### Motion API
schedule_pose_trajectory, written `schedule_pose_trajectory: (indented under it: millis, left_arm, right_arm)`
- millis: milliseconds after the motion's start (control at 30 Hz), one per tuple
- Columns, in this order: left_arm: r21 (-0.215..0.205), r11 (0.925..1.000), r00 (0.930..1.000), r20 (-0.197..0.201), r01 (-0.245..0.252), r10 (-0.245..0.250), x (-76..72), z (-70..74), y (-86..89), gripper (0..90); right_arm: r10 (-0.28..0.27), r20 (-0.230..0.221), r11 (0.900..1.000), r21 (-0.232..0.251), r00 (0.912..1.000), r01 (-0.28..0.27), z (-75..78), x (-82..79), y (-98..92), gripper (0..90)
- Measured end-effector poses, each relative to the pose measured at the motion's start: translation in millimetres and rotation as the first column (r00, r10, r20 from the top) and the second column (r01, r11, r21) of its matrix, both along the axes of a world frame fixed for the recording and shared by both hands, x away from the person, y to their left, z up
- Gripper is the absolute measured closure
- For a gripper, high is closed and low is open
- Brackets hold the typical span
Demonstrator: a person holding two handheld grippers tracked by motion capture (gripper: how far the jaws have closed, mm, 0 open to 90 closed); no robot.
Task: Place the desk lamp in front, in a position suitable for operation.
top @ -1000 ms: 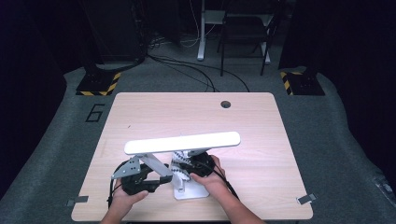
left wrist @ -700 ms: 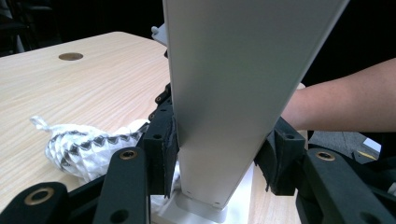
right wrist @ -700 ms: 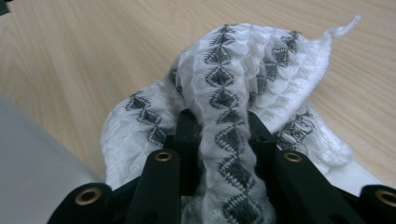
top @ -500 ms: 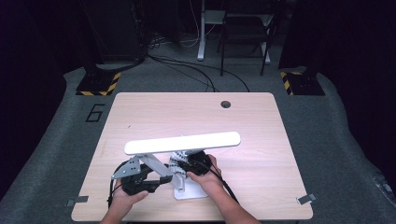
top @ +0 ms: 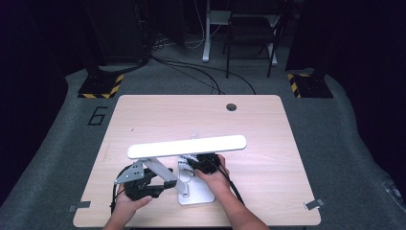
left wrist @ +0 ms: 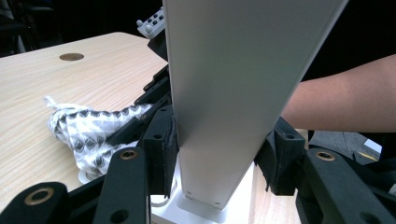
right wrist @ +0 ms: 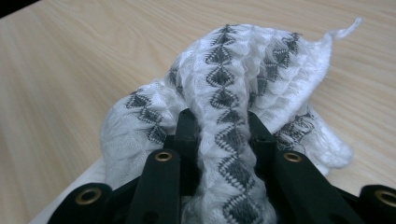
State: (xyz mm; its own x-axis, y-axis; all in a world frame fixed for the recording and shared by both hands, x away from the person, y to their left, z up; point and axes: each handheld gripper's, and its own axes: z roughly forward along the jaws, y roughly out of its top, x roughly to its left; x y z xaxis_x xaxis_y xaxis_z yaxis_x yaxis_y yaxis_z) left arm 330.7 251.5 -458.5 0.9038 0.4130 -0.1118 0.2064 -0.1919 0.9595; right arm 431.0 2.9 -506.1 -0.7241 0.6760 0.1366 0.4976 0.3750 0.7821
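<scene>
Left gripper [left wrist: 219,163] clamps the lamp arm [left wrist: 233,93]. Right gripper [right wrist: 224,135] pinches the patterned cloth [right wrist: 229,84] on the table [top: 143,120]. Both unchanged from a second ago.

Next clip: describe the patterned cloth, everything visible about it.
The cloth is a white, waffle-textured knit with rows of grey diamond shapes and a loose thread end sticking out. It is bunched up, not spread, with one fold pinched between the shut right tongs. The rest rests on the wooden table, beside the white lamp base and under the lamp's long head. In the high view it sits just ahead of the right hand.
</scene>
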Motion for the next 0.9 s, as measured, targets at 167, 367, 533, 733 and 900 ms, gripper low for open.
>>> schedule_pose_trajectory:
  millis: [167, 367, 533, 733, 900]
  left_arm:
    - [-0.001, 1.0000, 1.0000, 0.001, -0.001, 0.001, 0.1, -0.2, 0.0, 53.1]
    - [-0.006, 1.0000, 1.0000, -0.001, 0.003, -0.003, 0.4, -0.2, -0.4, 53.2]
    - [-0.003, 1.0000, 1.0000, 0.000, 0.002, -0.002, 0.3, -0.2, -0.3, 53.1]
    - [-0.001, 1.0000, 1.0000, 0.003, -0.004, 0.004, -0.6, -0.3, -0.1, 53.2]
    - [-0.003, 1.0000, 1.0000, 0.002, -0.007, 0.007, -0.7, -0.5, -0.1, 53.2]
  right_arm:
    - [-0.051, 0.011, 0.998, -0.044, 0.9986, 0.052, 2.1, -0.1, -2.1, 71.6]
    - [0.012, 0.018, 1.000, 0.009, 0.9998, -0.013, 4.3, -4.2, 4.8, 71.2]
    - [0.043, -0.003, 0.999, 0.028, 0.9991, -0.043, 2.8, -3.7, 14.2, 70.9]
    - [0.028, 0.005, 0.999, -0.016, 0.9996, -0.028, 2.1, -0.1, 17.6, 70.9]
    - [-0.003, 0.005, 1.000, -0.026, 1.0000, 0.004, 2.8, 1.7, 13.2, 70.9]
